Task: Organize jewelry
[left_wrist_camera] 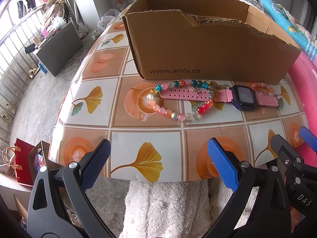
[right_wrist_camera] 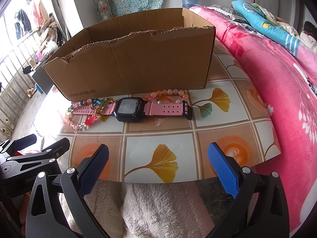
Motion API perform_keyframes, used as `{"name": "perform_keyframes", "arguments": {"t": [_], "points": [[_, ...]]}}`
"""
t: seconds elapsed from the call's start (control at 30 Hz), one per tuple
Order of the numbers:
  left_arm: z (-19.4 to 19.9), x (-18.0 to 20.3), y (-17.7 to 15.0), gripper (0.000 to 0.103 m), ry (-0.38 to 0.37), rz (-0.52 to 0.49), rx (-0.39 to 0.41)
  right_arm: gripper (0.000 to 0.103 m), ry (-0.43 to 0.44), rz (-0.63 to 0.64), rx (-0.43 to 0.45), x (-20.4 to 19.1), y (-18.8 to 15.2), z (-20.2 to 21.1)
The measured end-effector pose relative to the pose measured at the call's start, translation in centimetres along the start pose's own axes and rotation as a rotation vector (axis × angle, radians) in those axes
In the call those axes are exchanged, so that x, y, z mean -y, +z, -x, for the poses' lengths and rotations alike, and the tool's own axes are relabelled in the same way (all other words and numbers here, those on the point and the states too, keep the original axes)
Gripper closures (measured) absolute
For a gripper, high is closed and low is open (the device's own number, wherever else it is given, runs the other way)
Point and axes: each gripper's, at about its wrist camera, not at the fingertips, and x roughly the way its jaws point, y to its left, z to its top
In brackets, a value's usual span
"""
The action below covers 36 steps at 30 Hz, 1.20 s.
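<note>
My left gripper (left_wrist_camera: pixel 158 163) has its blue pads spread wide with nothing between them, and my right gripper (right_wrist_camera: pixel 158 163) is just as wide and just as empty. I hold both low at the near edge of the table (left_wrist_camera: pixel 95 136), side by side, so that each camera looks past its fingers at the whole spread before I commit to a pick.

Straight ahead of my left fingers, well apart from them, lies the multicoloured bead bracelet (left_wrist_camera: pixel 168 114). Its loop is draped over the free strap of the pink watch (right_wrist_camera: pixel 129 109), and a small metal charm (left_wrist_camera: pixel 193 88) sits on that strap; I cannot tell what it belongs to. The watch lies flat, face up, stretched crosswise ahead of my right fingers. Beyond its buckle end a second, peach bead bracelet (right_wrist_camera: pixel 168 93) curls partly under the strap.

Just behind all of it stands the cardboard box (right_wrist_camera: pixel 138 67), open at the top with a ragged, torn near wall. I judge it is the place these pieces go, set touching or nearly touching the jewelry so the carry is short. I cannot see inside it.

Nothing looks started yet. Because the pieces overlap, I expect that lifting the watch first would drag both bracelets, so the top bracelet seems the sensible first grab, taken across a few beads.

On my right, beside the table, runs a pink quilt (right_wrist_camera: pixel 277 79); a white fleece (left_wrist_camera: pixel 168 204) lies below my fingers.
</note>
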Motion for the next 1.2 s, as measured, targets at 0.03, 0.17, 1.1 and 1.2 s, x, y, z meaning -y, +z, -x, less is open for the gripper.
{"name": "perform_keyframes", "arguments": {"t": [0.03,0.17,1.1,1.2], "points": [[0.0,0.0,0.0,0.009,0.001,0.000,0.000,0.005,0.000,0.000,0.000,0.0,0.0,0.0],[0.0,0.0,0.0,0.009,0.002,-0.001,-0.001,0.005,0.001,-0.001,0.000,0.0,0.0,0.0],[-1.5,-9.1,1.4,0.008,-0.259,0.075,0.154,0.044,0.318,0.153,0.082,-5.1,3.7,-0.7],[-2.1,-9.2,1.9,0.009,-0.242,0.057,0.181,0.056,0.338,0.166,0.041,-5.9,4.2,-2.0]]}}
